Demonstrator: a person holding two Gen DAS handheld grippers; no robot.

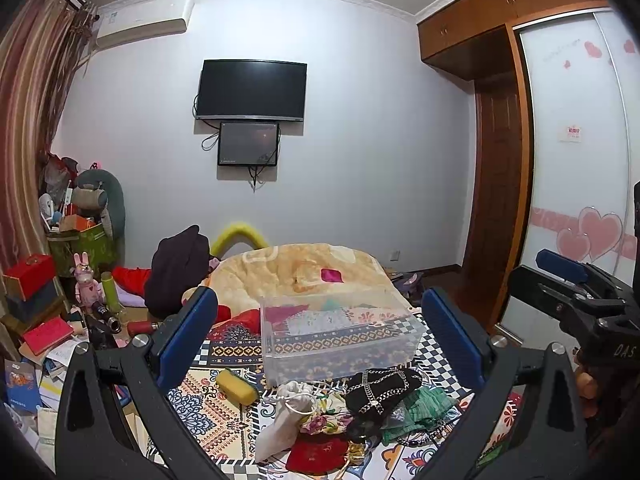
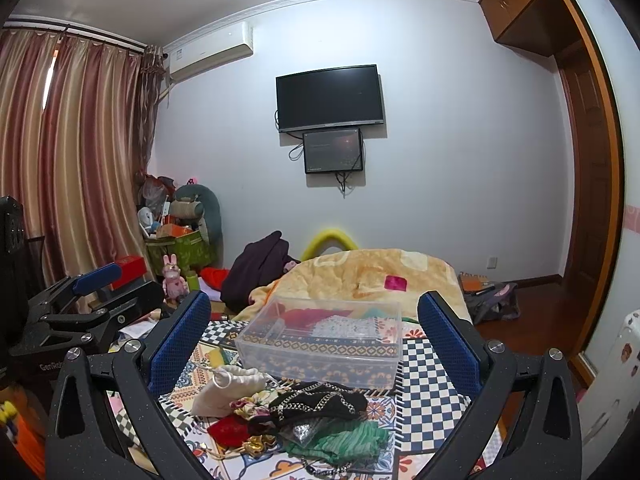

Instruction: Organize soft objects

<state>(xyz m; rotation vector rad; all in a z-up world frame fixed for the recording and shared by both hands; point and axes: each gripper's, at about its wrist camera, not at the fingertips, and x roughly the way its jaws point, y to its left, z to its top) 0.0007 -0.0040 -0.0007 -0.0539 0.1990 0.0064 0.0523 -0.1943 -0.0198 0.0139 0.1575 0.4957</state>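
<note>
A pile of soft pouches lies on the patterned bedspread: a cream drawstring bag (image 1: 280, 420) (image 2: 228, 392), a black chain-trimmed pouch (image 1: 380, 392) (image 2: 316, 404), a red pouch (image 1: 318, 454) (image 2: 228, 430) and green fabric (image 1: 424, 408) (image 2: 344, 440). A yellow sponge (image 1: 236, 386) (image 2: 218, 356) lies to the left. Behind stands a clear plastic box (image 1: 340, 336) (image 2: 320, 340). My left gripper (image 1: 320, 344) is open and empty above the pile. My right gripper (image 2: 316, 344) is open and empty too; it also shows at the right of the left wrist view (image 1: 576, 292).
A beige blanket (image 1: 304, 268) (image 2: 368, 276) is heaped on the bed behind the box, with dark clothing (image 1: 176, 268) beside it. Boxes, books and toys (image 1: 48, 320) clutter the floor at left. A wardrobe (image 1: 576, 160) stands at right.
</note>
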